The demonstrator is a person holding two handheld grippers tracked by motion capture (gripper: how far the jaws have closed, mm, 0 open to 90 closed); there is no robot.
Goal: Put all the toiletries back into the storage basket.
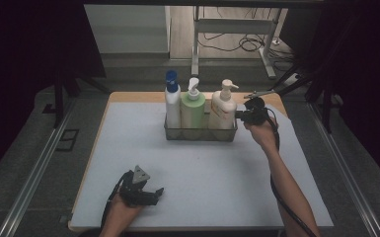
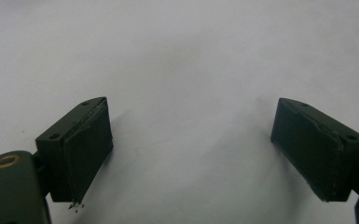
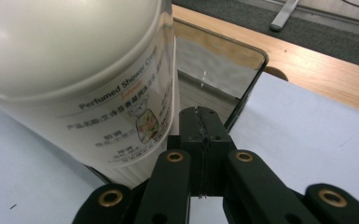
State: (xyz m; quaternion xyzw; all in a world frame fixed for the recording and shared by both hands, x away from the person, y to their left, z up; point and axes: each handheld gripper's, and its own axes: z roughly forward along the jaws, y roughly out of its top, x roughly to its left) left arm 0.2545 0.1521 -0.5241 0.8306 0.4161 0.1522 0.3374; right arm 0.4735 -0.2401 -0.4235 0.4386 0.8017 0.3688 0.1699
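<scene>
Glossy cream plastic bottle [image 3: 74,70] stands in a clear smooth tray [image 3: 242,60]; tongs [image 3: 200,126] matt black.

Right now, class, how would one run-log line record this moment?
right gripper: shut, at clear tray's right end beside cream bottle | left gripper: open, fingers over white mat | tray: three bottles upright

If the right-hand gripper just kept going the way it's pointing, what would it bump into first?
Most likely the rack's transparent end wall. The right gripper, jaws shut with nothing between them, points at that wall, right beside the cream shower-cream bottle standing in the rack. Depth is hard to judge; it might brush the bottle first.
</scene>
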